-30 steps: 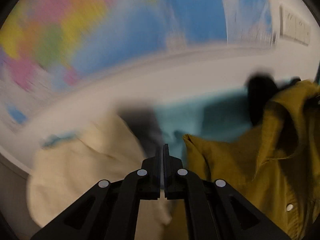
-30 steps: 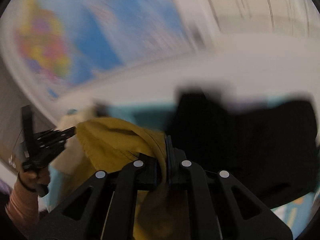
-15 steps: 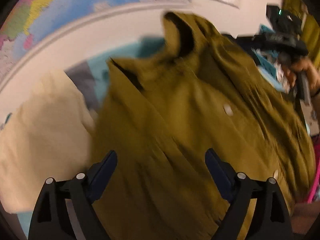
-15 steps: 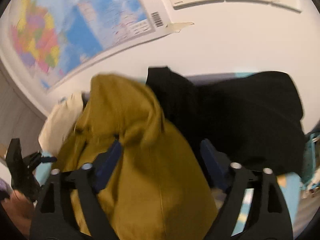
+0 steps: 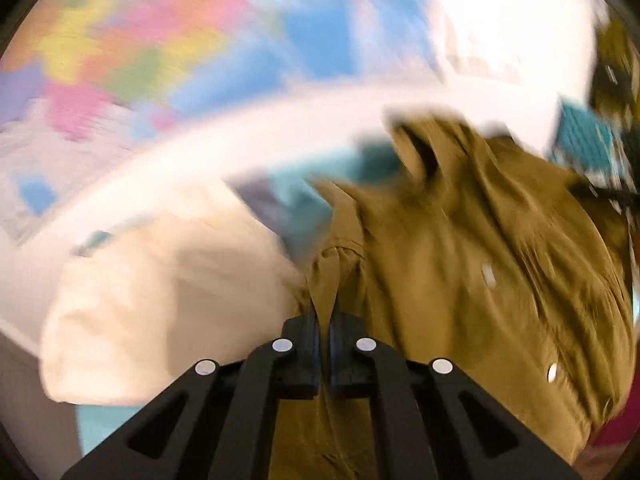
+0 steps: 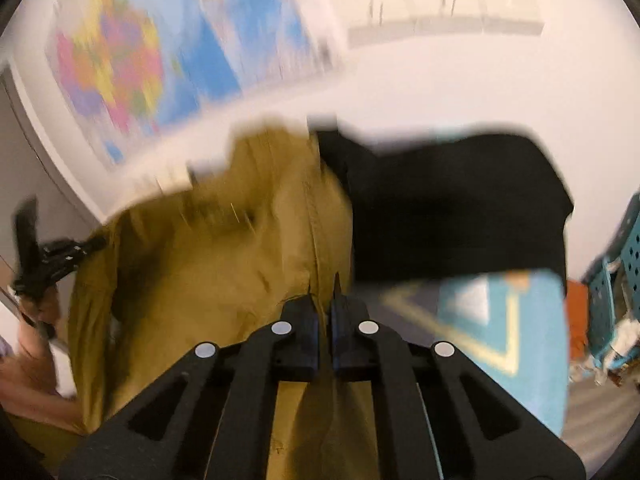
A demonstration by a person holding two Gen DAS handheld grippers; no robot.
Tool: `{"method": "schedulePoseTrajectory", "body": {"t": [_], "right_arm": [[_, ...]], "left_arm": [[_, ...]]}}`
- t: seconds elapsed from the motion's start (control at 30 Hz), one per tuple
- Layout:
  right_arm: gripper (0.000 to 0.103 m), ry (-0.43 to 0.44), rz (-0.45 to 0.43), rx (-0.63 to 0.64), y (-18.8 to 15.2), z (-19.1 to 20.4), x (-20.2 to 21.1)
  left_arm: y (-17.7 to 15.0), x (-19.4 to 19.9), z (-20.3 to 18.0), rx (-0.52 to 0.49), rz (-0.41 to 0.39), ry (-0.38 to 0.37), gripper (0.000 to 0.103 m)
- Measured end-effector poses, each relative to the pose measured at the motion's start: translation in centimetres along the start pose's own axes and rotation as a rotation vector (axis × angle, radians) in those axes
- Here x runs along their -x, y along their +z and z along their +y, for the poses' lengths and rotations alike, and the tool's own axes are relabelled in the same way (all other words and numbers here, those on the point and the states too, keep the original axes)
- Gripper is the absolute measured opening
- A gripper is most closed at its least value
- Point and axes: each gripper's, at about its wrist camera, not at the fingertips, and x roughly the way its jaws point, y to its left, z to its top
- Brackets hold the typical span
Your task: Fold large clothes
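Note:
A mustard-yellow button shirt point(image 5: 460, 264) lies crumpled on the light blue table cover. My left gripper point(image 5: 324, 312) is shut on a fold of its fabric at the shirt's left edge. In the right wrist view the same shirt point(image 6: 224, 264) fills the lower left, and my right gripper point(image 6: 324, 292) is shut on its fabric along a seam. The left gripper point(image 6: 52, 256) shows at the far left of that view, held by a hand. Both views are blurred by motion.
A cream garment point(image 5: 160, 296) lies left of the shirt. A black garment point(image 6: 452, 208) lies right of it. The blue patterned table cover point(image 6: 500, 320) shows at the right, with a teal basket point(image 6: 624, 256) beyond. A world map point(image 6: 152, 52) hangs on the white wall behind.
Half a second ago both grippers were open over the shirt. Now both have shut on its fabric, and the views are swinging.

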Motion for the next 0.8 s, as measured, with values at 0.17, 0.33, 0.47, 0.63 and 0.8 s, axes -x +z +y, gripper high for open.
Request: {"method": "schedulePoseTrajectory", "body": {"t": [0.17, 0.33, 0.47, 0.63, 0.8], "right_arm": [[0.006, -0.084, -0.047, -0.073, 1.9, -3.0, 1.6], [0.047, -0.280, 0.129, -0.150, 0.0, -5.4, -4.5], [0.067, -0.249, 0.066, -0.129, -0.8, -2.1, -1.6], [0.096, -0.087, 0.101, 0.128, -4.8, 8.1, 4.8], [0.097, -0.036, 0.249, 0.265, -11.1, 14.3, 5.6]], "left_arm": [[2.5, 0.2, 9.6, 0.145, -0.033, 0.159, 0.002], [-0.1, -8.7, 14.7, 0.191, 0.155, 0.357, 0.032], [-2.3, -10.8, 14.2, 0.149, 0.154, 0.427, 0.038], [-2.4, -4.1, 12.3, 0.102, -0.036, 0.320, 0.062], [-3.8, -0.2, 8.2, 0.019, -0.100, 0.188, 0.070]]}}
